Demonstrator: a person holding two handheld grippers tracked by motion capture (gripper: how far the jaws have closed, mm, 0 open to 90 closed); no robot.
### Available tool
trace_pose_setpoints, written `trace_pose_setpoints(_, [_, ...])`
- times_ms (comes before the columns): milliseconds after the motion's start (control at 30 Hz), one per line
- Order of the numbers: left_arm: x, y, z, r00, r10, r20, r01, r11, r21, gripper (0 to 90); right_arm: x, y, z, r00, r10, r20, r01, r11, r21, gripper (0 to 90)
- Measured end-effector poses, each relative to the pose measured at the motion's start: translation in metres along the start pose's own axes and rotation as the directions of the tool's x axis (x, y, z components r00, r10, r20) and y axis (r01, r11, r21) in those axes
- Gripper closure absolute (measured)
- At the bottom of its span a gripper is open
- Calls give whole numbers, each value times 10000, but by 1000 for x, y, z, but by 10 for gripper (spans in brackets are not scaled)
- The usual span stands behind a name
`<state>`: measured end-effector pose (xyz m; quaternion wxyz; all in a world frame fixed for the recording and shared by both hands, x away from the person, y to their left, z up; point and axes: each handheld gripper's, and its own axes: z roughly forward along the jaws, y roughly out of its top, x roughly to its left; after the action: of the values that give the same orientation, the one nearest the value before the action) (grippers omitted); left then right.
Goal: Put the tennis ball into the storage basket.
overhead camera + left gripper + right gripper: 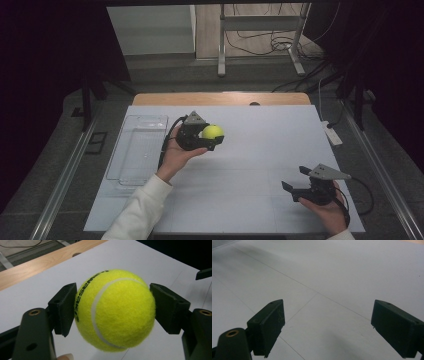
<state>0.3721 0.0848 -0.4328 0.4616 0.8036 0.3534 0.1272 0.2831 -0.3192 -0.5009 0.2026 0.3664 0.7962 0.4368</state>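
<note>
A yellow tennis ball (212, 132) is held above the white table sheet (260, 150), left of centre. My left gripper (210, 136) is shut on it, both black pads pressing its sides. In the left gripper view the tennis ball (115, 310) sits squarely between the pads (63, 307), with dark lettering on its left side. My right gripper (296, 181) rests low at the front right in a hand, its jaws wide apart. The right gripper (327, 327) has nothing between its pads, just bare white sheet.
A clear plastic tray (137, 150) lies at the left edge of the sheet. The wooden table edge (220, 98) runs along the far side. A white power strip (332, 134) lies off the right edge. Metal frame legs and cables stand beyond the table.
</note>
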Motion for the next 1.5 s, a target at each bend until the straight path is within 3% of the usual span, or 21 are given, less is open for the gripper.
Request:
trace_pose_setpoints(967, [15,2,-26,9986,-301,-424,274,9977,-624,270,0,0,0,10000,-40,30,40,10000,5,122])
trace_pose_setpoints(1500, [35,-1,-42,9935,-756,-855,675,9933,-935,270,0,0,-1,10000,-61,40,61,10000,0,122])
